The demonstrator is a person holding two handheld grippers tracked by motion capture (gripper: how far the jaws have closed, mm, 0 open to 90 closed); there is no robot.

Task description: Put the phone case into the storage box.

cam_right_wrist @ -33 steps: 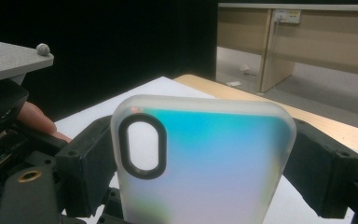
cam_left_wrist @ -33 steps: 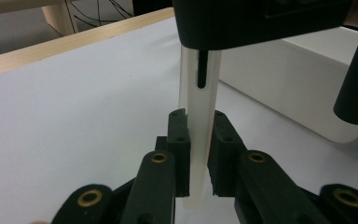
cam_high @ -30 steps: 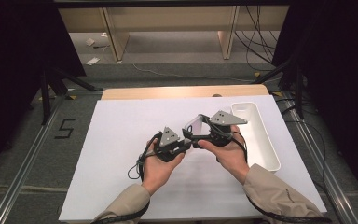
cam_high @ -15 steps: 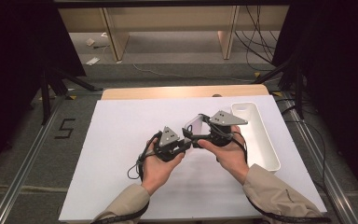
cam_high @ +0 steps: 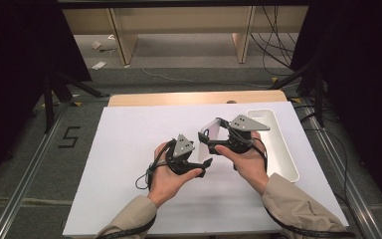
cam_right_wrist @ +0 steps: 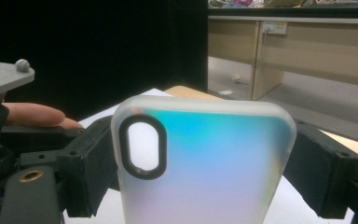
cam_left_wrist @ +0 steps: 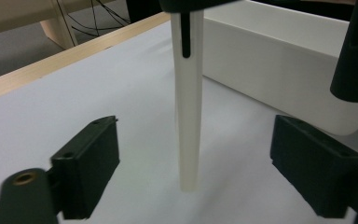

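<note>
the left gripper [cam_high: 205, 167] has just been opening; its jaws stand spread, the phone case [cam_left_wrist: 188, 116] edge-on between them, touching neither pad. the right gripper [cam_right_wrist: 200, 179] pinches that phone case by its two side edges, holding it upright above the white table [cam_high: 129, 149], beside the white tray [cam_high: 283, 159].

Frosted translucent phone case [cam_right_wrist: 205, 163], black-ringed camera cutout, upright on edge, held above white table [cam_high: 129, 149].

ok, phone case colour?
Frosted translucent phone case, blue-to-pink sheen, black camera ring; right gripper view.
</note>
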